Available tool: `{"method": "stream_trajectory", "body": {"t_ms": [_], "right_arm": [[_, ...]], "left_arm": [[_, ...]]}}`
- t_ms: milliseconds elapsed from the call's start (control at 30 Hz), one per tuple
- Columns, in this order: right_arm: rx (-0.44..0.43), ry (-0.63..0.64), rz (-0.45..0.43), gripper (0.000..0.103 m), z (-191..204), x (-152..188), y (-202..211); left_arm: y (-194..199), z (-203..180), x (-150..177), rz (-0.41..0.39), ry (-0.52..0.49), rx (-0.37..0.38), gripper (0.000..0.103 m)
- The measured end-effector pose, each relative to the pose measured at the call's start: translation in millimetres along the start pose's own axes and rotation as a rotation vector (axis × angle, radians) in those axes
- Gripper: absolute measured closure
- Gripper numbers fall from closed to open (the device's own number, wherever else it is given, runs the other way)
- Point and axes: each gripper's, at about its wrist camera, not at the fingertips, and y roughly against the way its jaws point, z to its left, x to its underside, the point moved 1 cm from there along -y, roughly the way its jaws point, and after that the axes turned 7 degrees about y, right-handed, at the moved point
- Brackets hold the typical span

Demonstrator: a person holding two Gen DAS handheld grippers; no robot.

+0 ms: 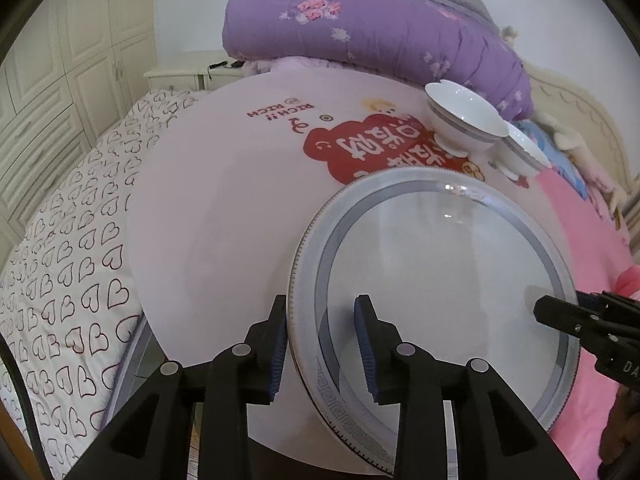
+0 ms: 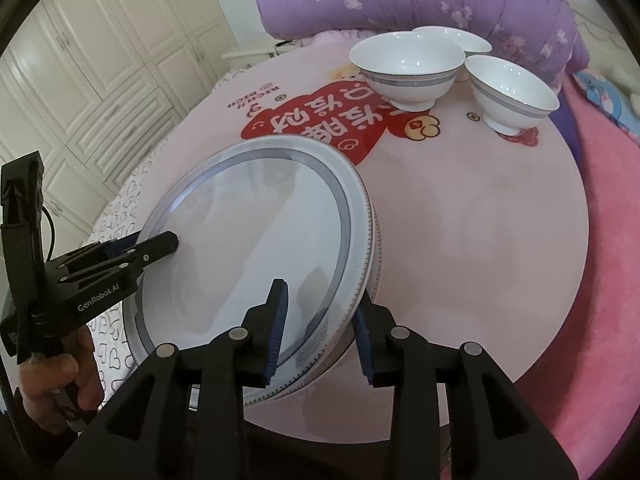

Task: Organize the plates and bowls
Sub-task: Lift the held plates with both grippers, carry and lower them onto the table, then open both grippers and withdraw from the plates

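Note:
A white plate (image 1: 440, 264) with a grey patterned rim lies on a round pink table (image 1: 220, 200), on top of a second plate whose edge (image 2: 374, 248) shows beneath it. My left gripper (image 1: 322, 320) straddles the plate's left rim, one finger outside and one over the plate, with gaps showing, so it is open. My right gripper (image 2: 322, 308) straddles the right rim of the plate (image 2: 256, 240) the same way and is also open. Three white bowls with grey bands stand at the far side: one large bowl (image 2: 406, 68), one to its right (image 2: 510, 88) and one behind (image 2: 460, 40).
The table (image 2: 480, 220) stands by a bed with a heart-print sheet (image 1: 72, 280), a folded purple quilt (image 1: 360, 24) and a pink blanket (image 2: 608, 240). White wardrobe doors (image 2: 100, 60) fill the left. A hand (image 2: 52, 372) holds the left gripper's handle.

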Motion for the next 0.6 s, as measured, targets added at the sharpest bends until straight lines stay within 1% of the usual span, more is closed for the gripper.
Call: {"method": "stream_trajectory", "body": {"t_ms": [67,167,267,300,333,433,467,500,533,567,600], "right_arm": [[0.002,0.0,0.0,0.069,0,0,0],[-0.003,-0.002,-0.005,0.065,0,0,0],[0.012,-0.001,-0.015,0.059,0,1,3],[0.016,-0.007,-0.016,0.053,-1,2,3],[0.029,-0.013,-0.015,0.05,-3,3,3],[0.021,-0.028,-0.025,0.05,-9,4,6],[0.023,-0.029,-0.025,0.05,-10,4,6],[0.026,-0.033,-0.026,0.046,-11,4,6],[0.025,-0.041,-0.031,0.034,-13,4,6],[0.027,-0.048,-0.04,0.027,-15,4,7],[0.03,-0.054,-0.049,0.017,-16,5,8]], "left_arm": [[0,0,-1,0.002,-0.001,0.004,0.074],[0,0,0,0.004,-0.005,0.001,0.074],[1,-2,1,0.001,-0.012,-0.007,0.073],[0,-2,1,0.0,-0.014,-0.01,0.073],[0,-3,1,-0.001,-0.016,-0.009,0.07],[1,-5,1,-0.001,-0.021,-0.008,0.07],[0,-5,2,0.003,-0.021,-0.005,0.068],[-2,-4,1,0.015,-0.016,0.005,0.065],[-3,-4,1,0.022,-0.013,0.01,0.054],[-3,-4,0,0.025,-0.01,0.013,0.038],[-2,-3,0,0.02,-0.007,0.015,0.03]]}}
